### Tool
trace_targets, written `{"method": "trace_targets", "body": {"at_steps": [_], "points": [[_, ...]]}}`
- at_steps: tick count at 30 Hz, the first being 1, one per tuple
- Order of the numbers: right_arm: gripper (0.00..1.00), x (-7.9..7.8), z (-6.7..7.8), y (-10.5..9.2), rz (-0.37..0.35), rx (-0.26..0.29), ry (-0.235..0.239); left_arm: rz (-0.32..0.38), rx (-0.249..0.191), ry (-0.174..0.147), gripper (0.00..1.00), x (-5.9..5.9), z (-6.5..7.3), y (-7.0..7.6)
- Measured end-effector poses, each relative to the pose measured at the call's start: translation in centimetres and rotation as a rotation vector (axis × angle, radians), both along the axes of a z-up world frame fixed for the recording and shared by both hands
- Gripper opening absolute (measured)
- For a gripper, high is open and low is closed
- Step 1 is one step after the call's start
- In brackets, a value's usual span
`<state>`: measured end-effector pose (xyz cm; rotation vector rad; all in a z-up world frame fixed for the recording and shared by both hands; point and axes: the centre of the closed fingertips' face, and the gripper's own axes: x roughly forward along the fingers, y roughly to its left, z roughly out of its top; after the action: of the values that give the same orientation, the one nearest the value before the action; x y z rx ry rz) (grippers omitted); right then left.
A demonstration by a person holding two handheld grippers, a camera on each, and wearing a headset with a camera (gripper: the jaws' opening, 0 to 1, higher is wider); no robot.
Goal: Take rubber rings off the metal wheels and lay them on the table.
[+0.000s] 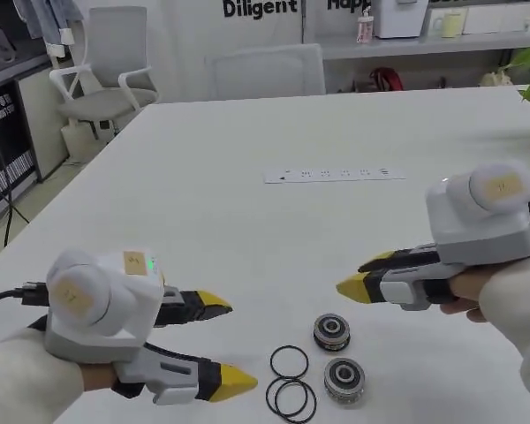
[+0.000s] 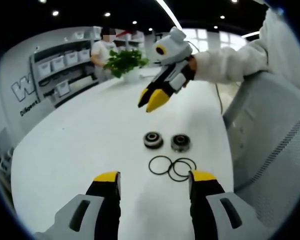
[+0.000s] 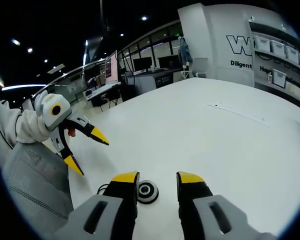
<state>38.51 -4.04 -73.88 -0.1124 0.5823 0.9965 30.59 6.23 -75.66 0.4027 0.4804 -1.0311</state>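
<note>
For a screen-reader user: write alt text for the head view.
The open left gripper and open right gripper hover over a white table, flanking two metal wheels and three loose black rings near its front edge.

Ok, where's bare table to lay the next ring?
Wide bare table between the strip and the wheels, and more right of the wheels in the head view. Crowded where the three rings cluster beside the wheels, near the left claw.
</note>
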Motion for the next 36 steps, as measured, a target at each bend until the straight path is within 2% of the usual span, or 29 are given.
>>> {"method": "trace_targets", "body": {"at_steps": [4, 13, 18, 21, 25, 32, 36], "points": [[0.28, 0.0, -0.9, -0.5, -0.011, 0.015, 0.031, 0.008, 0.005, 0.002, 0.56, 0.0, -0.1, 0.1], [0.33, -0.7, -3.3, -1.7, 0.016, -0.034, 0.067, 0.018, -0.012, -0.001, 0.56, 0.0, 0.3, 0.1], [0.34, -1.0, -3.5, -1.7, 0.02, -0.031, 0.086, 0.04, -0.052, -0.003, 0.56, 0.2, 1.1, -0.1], [0.34, -1.5, -4.3, -1.9, 0.033, -0.054, 0.101, 0.05, -0.06, -0.016, 0.57, 0.4, 1.7, -0.2], [0.35, -1.6, -4.4, -2.0, 0.035, -0.054, 0.106, 0.047, -0.068, -0.034, 0.57, 0.5, 2.5, -0.6], [0.35, -1.8, -4.5, -1.9, 0.049, -0.066, 0.101, 0.044, -0.084, -0.035, 0.57, 0.9, 3.2, -1.1], [0.36, -1.7, -4.5, -1.7, 0.062, -0.068, 0.095, 0.053, -0.101, -0.045, 0.57, 1.6, 4.2, -1.3]]}}
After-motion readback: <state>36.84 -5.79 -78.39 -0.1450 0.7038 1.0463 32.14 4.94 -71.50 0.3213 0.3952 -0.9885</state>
